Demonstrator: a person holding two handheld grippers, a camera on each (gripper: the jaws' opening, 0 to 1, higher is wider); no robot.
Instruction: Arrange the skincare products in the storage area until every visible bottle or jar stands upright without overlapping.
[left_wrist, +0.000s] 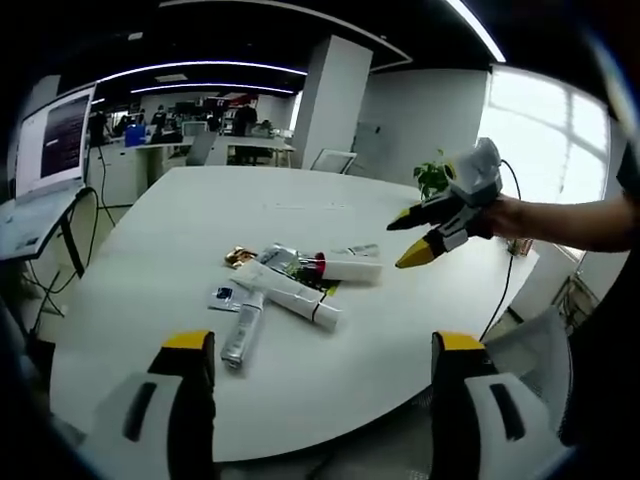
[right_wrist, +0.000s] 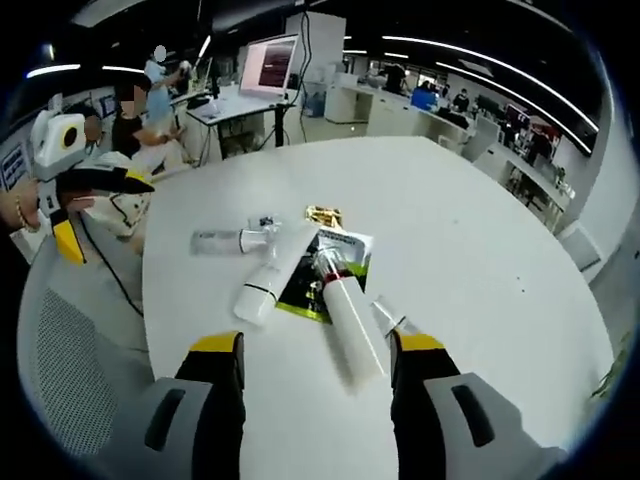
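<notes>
Tubes (right_wrist: 352, 322) lie flat, overlapping mid-counter (right_wrist: 480, 230) on a green packet (right_wrist: 322, 268); left tongs (left_wrist: 320, 350) and right tongs (right_wrist: 315, 345) wide open, empty.

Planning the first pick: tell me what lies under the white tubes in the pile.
A dark packet with green edging lies flat on the white table beneath two white tubes, which cross it. Its corners show; the print under the tubes is covered, and anything beneath the packet is hidden.
</notes>
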